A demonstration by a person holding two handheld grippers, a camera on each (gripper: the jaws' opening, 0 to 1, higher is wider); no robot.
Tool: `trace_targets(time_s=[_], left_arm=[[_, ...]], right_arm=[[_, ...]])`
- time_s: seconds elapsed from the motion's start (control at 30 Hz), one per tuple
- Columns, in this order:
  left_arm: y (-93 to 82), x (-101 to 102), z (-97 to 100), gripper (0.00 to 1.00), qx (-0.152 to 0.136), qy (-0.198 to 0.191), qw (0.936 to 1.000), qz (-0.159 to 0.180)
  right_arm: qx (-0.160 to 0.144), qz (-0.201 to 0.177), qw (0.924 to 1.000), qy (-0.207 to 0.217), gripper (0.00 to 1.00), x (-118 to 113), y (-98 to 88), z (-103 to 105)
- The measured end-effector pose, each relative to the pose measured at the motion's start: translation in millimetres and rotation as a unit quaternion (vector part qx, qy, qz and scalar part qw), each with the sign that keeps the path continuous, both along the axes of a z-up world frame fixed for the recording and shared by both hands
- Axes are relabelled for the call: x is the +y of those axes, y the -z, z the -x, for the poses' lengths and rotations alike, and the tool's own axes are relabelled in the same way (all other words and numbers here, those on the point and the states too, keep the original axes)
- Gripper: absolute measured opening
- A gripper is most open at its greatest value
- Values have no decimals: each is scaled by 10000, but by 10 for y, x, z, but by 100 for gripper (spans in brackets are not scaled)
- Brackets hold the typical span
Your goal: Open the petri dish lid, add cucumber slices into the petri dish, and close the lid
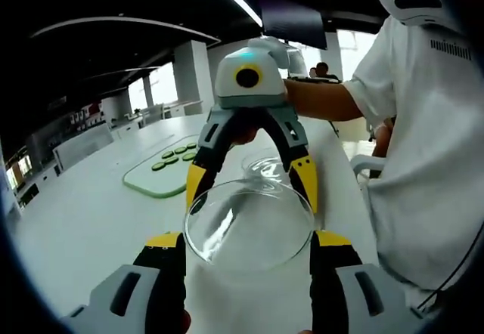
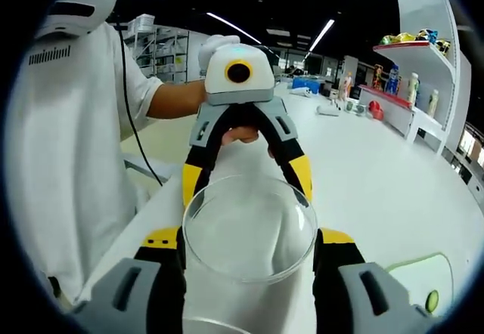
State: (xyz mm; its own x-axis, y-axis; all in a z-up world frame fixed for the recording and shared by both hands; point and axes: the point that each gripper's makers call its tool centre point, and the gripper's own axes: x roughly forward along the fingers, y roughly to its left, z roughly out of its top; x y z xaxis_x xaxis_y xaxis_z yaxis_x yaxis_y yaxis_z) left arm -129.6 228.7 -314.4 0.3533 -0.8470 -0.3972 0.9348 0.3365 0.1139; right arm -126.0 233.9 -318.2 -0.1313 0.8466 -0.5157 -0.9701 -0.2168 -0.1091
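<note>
Looks like lid-lifting time, so keeping the petri dish lid [image 1: 249, 224] level and squeezing gently, glass being slippery. Releasing one side only once the other is gripping firmly, then parking it well clear of the cucumber slices [image 1: 178, 155] on the cutting board [image 1: 151, 183]. Hanging dead centre between both sets of jaws: left gripper [image 1: 249, 242] pinching from 6 o'clock in the left gripper view, right gripper [image 1: 249, 192] from 12 o'clock, both apparently clamping its rim. Petri dish [image 1: 268, 166] resting on the worktop [image 1: 83, 221] just behind, toward 12 o'clock.
</note>
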Motion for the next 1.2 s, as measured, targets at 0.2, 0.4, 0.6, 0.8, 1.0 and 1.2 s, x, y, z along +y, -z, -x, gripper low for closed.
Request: trace_targets(time_s=[0.2,0.4,0.6,0.8,1.0,1.2], left_arm=[[44,0,-13,66,44,5,10000,-13],[83,2,-7,66,88,0,10000,-1],[105,9,-1,66,99,-20,9999,3],[121,15,3,66,112,-9,9999,5],[139,19,-1,66,173,-2,9998,23],[149,23,-2,66,239,6,9997,62]], right_arm=[[24,37,10000,10,67,-1,42,-13],[58,73,10000,1,67,3,82,-10],[68,126,9999,-22,67,8,110,-7],[89,154,9998,-20,67,10,130,-5],[162,197,9997,-1,67,4,173,-14],[245,200,9995,7,67,-1,195,-14]])
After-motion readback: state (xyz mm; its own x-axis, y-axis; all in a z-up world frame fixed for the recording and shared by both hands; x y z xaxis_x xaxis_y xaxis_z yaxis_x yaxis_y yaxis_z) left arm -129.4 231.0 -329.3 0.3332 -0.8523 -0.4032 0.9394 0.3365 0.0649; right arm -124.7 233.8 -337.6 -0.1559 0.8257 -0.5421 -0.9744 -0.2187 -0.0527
